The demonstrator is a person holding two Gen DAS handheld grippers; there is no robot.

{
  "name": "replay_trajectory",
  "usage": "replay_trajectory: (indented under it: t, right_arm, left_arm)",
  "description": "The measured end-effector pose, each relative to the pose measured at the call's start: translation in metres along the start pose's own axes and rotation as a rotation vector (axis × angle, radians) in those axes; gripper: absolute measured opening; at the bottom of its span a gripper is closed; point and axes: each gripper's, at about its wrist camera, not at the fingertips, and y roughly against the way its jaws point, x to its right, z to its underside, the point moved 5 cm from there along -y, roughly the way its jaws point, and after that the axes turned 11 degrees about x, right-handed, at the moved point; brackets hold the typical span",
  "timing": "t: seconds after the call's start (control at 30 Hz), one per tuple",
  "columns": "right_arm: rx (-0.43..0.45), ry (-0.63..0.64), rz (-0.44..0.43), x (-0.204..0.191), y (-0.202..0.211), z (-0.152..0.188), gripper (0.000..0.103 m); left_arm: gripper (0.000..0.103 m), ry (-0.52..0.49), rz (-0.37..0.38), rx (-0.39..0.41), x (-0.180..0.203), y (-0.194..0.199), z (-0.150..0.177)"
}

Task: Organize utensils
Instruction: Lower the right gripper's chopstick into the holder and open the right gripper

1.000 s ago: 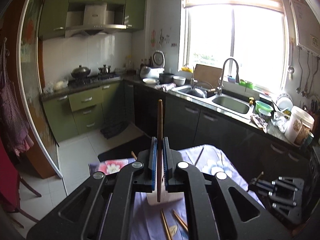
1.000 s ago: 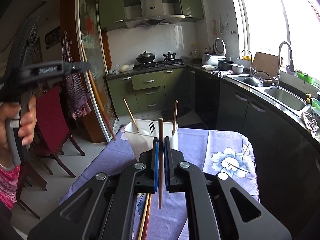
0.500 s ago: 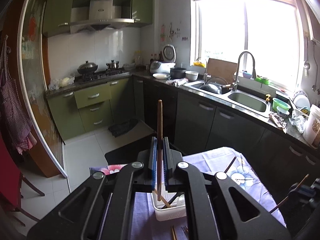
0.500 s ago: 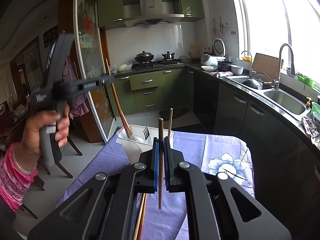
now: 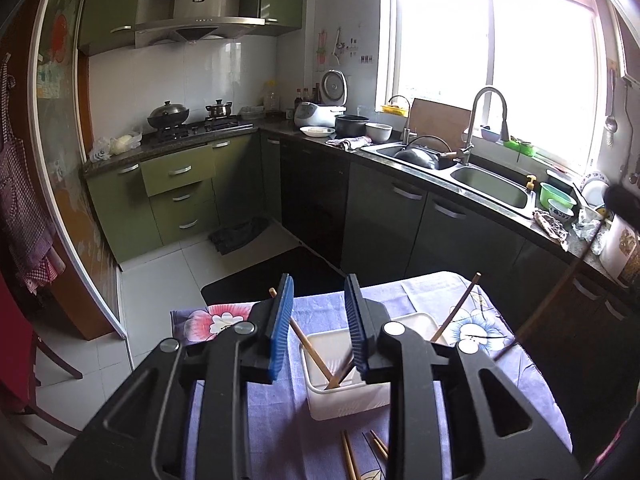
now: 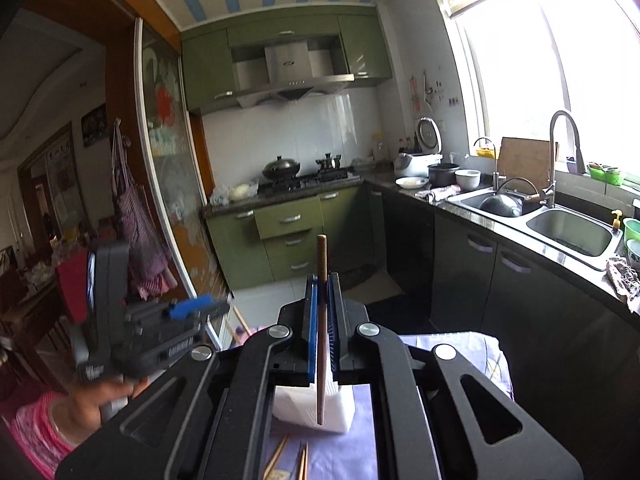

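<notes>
Left claw [image 5: 319, 326] released, blue-padded jaws spread above the white rectangular plastic utensil basket [image 5: 352, 402], which stands on the worktop with the purple floral cloth [image 5: 472, 324] and holds several leaning brown wooden chopsticks [image 5: 316, 356]. Right claw [image 6: 322, 332] clenched on one upright brown wooden chopstick [image 6: 321, 264], just over the basket. More loose chopsticks [image 5: 350, 456] lie on the cloth near the basket's near side.

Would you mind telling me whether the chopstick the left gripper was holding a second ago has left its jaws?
Yes. The left gripper now stands open and empty above the white utensil bin, where a chopstick leans inside.
</notes>
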Motion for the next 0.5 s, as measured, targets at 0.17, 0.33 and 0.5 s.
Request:
replay_trajectory:
  t: [0.17,0.33,0.5]
  right_arm:
    - [0.010,-0.025,0.032,0.006,-0.030,-0.019,0.006]
    - [-0.058,-0.031,0.065,0.011,-0.068,-0.001,0.006]
    - [-0.141,-0.036,0.067,0.020,-0.094,0.034,0.006]
  left_arm:
    - [0.025,-0.004,0.010,-0.001,0.000,0.010,0.004]
    - [0.025,-0.013,0.017,-0.010,0.002,0.018,0.010]
    - [0.025,-0.016,0.016,-0.013,0.003,0.023,0.013]
